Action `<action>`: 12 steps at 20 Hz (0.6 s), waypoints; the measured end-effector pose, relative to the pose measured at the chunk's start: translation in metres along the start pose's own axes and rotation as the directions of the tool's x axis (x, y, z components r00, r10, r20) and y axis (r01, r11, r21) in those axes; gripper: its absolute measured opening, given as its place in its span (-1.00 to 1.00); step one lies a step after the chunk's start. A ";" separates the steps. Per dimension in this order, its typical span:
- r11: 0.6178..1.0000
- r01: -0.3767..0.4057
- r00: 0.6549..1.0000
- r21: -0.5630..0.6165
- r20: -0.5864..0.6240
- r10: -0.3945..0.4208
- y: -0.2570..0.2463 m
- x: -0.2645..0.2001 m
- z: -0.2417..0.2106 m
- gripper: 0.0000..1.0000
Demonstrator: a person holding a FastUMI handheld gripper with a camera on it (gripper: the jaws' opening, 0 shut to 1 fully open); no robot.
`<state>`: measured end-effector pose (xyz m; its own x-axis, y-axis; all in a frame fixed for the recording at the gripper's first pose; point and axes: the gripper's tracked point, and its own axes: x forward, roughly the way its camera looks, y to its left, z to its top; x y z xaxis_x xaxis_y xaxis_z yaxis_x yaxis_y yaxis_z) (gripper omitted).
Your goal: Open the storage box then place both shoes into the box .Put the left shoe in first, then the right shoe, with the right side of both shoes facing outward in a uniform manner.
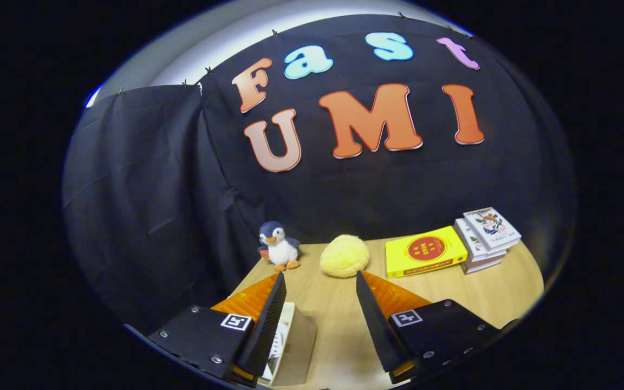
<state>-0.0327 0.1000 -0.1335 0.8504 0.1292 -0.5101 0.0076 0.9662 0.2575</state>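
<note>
Storage box point(290, 346) beside left finger | gripper point(320, 281) spread, empty | wooden table point(453, 295) | black cloth wall point(144, 189)

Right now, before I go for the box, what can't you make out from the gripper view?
- Box: gripper view shows a light box-like thing low between the fingers; one finger covers its side and it runs out of view below, so open or closed is unclear.
- Book and stack covers: print too small.
- Gripper: fingers spread, holding nothing, above the table; penguin and yellow plush lie beyond.
</note>
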 end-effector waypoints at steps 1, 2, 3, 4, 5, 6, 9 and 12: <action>1.000 0.014 0.999 -0.015 0.036 -0.013 -0.011 -0.004 0.013 0.63; 0.999 0.027 0.998 -0.027 0.065 -0.026 -0.022 -0.009 0.025 0.65; 0.999 0.038 0.995 -0.027 0.095 -0.036 -0.031 -0.014 0.036 0.70; 0.999 0.044 0.992 -0.022 0.121 -0.041 -0.039 -0.019 0.047 0.72; 0.998 0.054 0.987 -0.014 0.151 -0.051 -0.048 -0.025 0.059 0.76; 0.998 0.062 0.982 -0.009 0.179 -0.059 -0.056 -0.029 0.069 0.79; 0.995 0.100 0.957 -0.020 0.277 -0.091 -0.084 -0.043 0.098 0.86; 0.987 0.156 0.924 -0.050 0.361 -0.128 -0.106 -0.056 0.115 0.88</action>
<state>-0.0204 -0.0355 -0.0382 0.9746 -0.0845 -0.2074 0.1139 0.9844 0.1338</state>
